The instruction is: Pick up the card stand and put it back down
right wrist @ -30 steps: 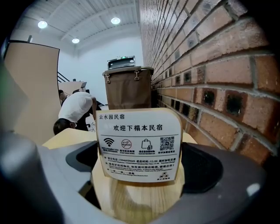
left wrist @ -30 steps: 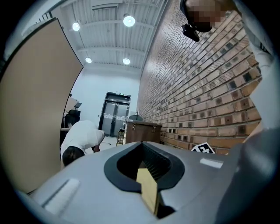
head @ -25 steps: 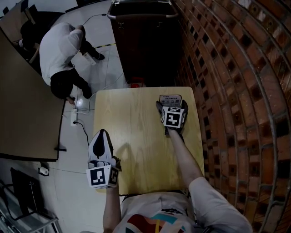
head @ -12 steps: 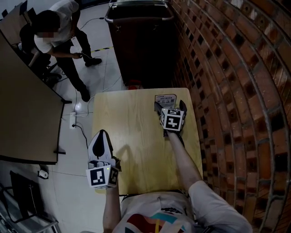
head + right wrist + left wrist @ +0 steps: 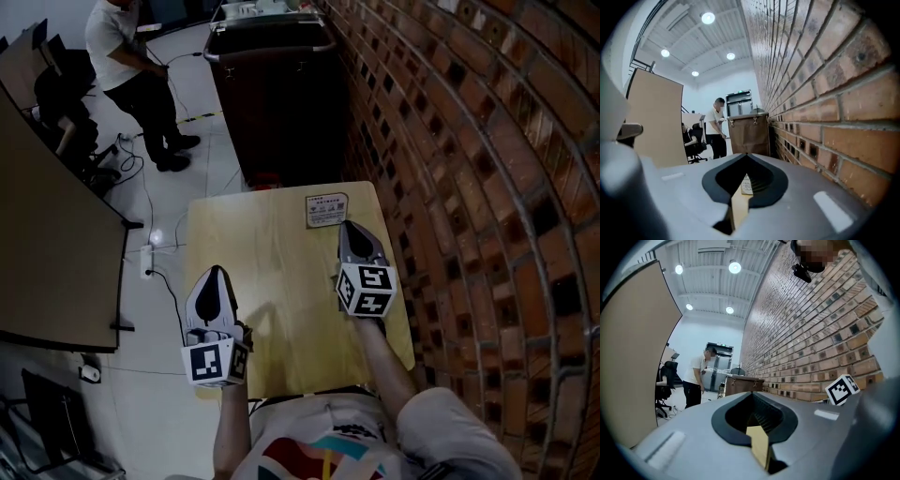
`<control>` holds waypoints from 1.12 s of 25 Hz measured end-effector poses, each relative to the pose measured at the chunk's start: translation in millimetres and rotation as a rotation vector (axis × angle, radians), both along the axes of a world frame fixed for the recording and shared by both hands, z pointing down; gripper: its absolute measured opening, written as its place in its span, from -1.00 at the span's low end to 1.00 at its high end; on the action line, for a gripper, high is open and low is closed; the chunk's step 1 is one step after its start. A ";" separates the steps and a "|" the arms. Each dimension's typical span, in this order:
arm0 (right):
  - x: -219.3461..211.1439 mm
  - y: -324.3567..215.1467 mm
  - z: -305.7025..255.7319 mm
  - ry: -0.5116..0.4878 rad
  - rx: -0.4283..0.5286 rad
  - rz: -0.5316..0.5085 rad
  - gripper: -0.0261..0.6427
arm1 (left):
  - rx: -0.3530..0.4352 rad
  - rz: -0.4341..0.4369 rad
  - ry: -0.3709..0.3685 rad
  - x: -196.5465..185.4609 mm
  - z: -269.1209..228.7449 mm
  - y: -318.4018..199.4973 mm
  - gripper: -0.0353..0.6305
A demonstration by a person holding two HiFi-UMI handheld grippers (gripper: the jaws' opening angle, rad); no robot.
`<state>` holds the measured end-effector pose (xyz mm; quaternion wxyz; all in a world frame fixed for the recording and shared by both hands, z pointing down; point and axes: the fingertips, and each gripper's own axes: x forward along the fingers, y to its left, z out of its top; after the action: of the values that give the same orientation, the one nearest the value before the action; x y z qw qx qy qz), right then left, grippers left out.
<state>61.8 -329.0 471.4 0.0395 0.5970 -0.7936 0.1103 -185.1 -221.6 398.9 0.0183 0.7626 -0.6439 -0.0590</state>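
The card stand (image 5: 325, 209), a small printed sign, stands on the far right part of the wooden table (image 5: 272, 272). My right gripper (image 5: 350, 227) hovers just short of it, apart from it. Its jaws have just closed and are shut with nothing between them. In the right gripper view the card stand (image 5: 746, 183) shows through the slit below the shut right gripper (image 5: 746, 154). My left gripper (image 5: 215, 272) is shut and empty over the table's near left edge. The left gripper view shows the left gripper (image 5: 751, 393) with its jaws meeting in a point.
A brick wall (image 5: 469, 187) runs close along the table's right side. A brown cart (image 5: 277, 84) stands beyond the far edge. A person (image 5: 131, 66) stands at the far left near a chair. A power strip (image 5: 147, 262) lies on the floor beside a tan partition (image 5: 47, 244).
My right gripper stood open around the card stand; it has drawn back, risen and shut empty, and the stand stays on the table. The person in the background has stood up and stepped away.
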 end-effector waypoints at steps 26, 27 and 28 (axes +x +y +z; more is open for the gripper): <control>-5.0 109.1 -71.3 -0.018 0.174 -0.062 -0.92 | 0.064 0.059 -0.019 23.7 -21.5 32.1 -0.88; -6.3 108.1 -71.7 -0.018 0.176 -0.066 -0.92 | 0.068 0.051 -0.018 21.2 -22.7 32.2 -0.88; -7.9 107.5 -72.2 -0.019 0.177 -0.072 -0.92 | 0.072 0.042 -0.016 18.8 -23.7 32.2 -0.88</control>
<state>53.9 -221.5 399.2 -0.0173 0.5680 -0.8217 0.0439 -166.3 -189.4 375.2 -0.0130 0.7765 -0.6255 -0.0756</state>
